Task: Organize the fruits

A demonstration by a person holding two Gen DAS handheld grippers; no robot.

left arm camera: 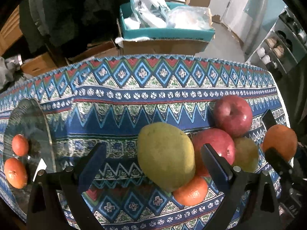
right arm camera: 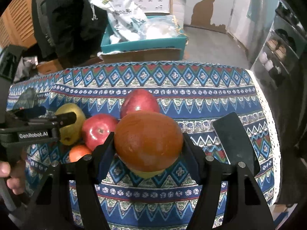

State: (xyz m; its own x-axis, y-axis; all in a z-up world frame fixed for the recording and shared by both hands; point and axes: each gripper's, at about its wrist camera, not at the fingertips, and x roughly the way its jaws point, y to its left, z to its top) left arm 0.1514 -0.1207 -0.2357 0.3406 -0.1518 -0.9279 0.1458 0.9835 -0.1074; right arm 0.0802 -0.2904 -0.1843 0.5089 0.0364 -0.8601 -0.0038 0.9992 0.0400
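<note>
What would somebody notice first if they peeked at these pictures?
Probably the big orange, squeezed in the right gripper close to the camera. Next, the green mango leaning on red apples atop the zigzag tablecloth, and two tangerines on a glass plate at left.

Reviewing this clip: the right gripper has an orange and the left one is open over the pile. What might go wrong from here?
1. The right gripper pinches the round orange only at its sides, so it may slip out in transit.
2. The left gripper straddles the mango, which leans on an orange and a red apple; lifting it may set them rolling.
3. The glass plate lies at the table's left edge, where a nudge could shift it.
</note>
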